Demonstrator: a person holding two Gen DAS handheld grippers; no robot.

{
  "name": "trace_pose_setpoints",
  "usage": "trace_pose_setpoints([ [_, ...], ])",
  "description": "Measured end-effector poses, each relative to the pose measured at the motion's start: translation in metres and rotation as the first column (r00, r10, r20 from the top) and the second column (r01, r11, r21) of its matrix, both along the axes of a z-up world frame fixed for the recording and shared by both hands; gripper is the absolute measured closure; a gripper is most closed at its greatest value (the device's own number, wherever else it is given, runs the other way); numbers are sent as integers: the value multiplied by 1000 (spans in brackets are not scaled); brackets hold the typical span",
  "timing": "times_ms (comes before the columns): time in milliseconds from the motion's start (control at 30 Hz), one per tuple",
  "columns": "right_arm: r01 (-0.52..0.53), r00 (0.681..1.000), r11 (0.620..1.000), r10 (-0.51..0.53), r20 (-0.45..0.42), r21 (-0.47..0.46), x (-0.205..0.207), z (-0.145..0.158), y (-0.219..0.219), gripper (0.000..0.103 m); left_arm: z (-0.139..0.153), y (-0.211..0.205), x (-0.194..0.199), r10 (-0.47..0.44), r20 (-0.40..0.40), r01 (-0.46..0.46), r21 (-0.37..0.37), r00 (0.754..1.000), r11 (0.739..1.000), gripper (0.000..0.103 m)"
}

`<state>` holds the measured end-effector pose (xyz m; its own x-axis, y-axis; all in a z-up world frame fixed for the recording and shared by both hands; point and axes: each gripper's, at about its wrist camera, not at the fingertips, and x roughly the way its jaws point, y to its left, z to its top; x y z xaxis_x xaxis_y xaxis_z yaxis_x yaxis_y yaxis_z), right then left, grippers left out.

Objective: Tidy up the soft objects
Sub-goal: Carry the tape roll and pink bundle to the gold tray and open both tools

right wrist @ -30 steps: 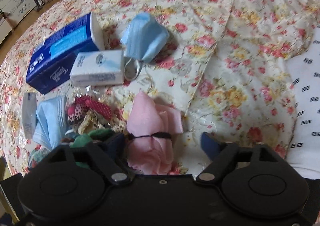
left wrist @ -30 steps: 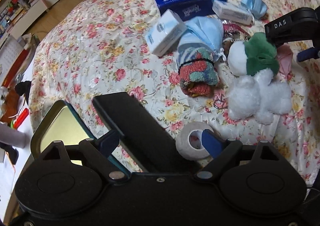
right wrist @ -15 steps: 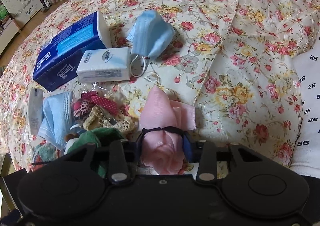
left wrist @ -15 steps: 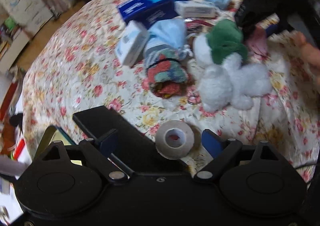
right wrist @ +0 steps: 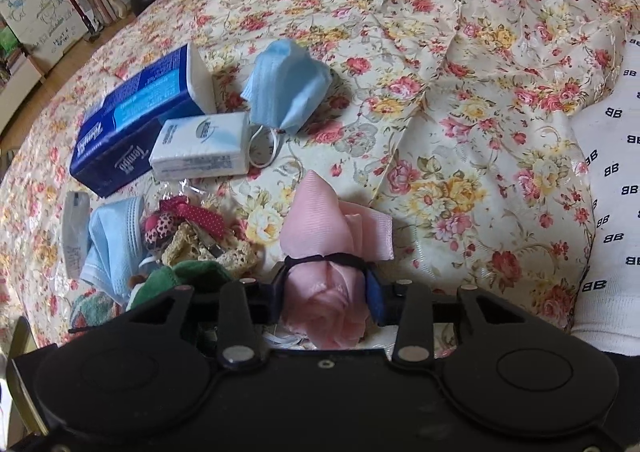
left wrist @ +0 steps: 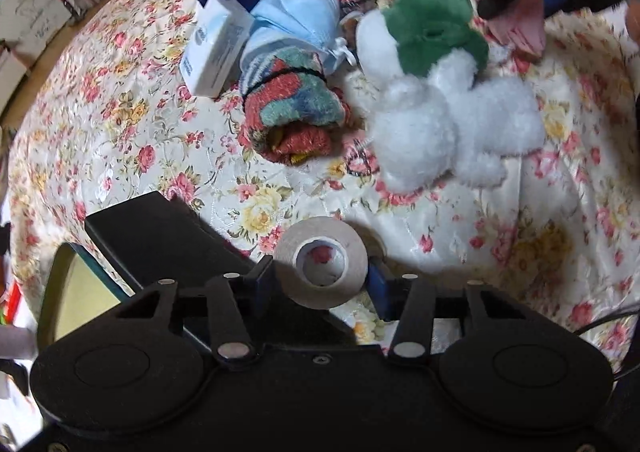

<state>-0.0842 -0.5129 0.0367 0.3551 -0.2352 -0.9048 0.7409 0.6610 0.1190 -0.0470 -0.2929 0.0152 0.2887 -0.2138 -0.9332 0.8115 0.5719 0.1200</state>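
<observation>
Left wrist view: the left gripper [left wrist: 322,278] has its two blue fingers pressed against the sides of a tape roll [left wrist: 321,262], which lies flat on the floral bedspread [left wrist: 120,100]. The roll looks light and fairly stiff, so squeezing across its outer rim, as here, should hold without crushing it. Beyond the roll sit a rolled towel bound with a black band [left wrist: 294,112] and, to that towel's right, a white plush toy with a green cap [left wrist: 436,84]; both are soft and will give under the fingers. To the roll's left lie a black slab [left wrist: 160,236] and an open tin [left wrist: 76,284].

Right wrist view: the right gripper [right wrist: 326,292] is clamped on a pink cloth bundle [right wrist: 332,232] just below its black elastic tie. The bundle is light, limp and springy, so the tied waist is the firmest place to grip; the loose upper folds would slip. Whether it is lifted off the bedspread is hard to judge. Beyond the bundle lie a small tissue pack [right wrist: 200,144], a blue tissue box [right wrist: 136,120] and a blue face mask [right wrist: 286,84].
</observation>
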Motion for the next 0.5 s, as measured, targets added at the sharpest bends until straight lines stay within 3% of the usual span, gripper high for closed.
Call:
trace_pose_setpoints([
  [300,51,998,999,-50,45,-11,-18,8,-9,64,40,4,2,39,4,-38,-99,999,994,55],
  [500,51,998,998,-50,28,-36,-21,6,-4,64,60,34,15,125,-19,-127,-136,992,983,55],
])
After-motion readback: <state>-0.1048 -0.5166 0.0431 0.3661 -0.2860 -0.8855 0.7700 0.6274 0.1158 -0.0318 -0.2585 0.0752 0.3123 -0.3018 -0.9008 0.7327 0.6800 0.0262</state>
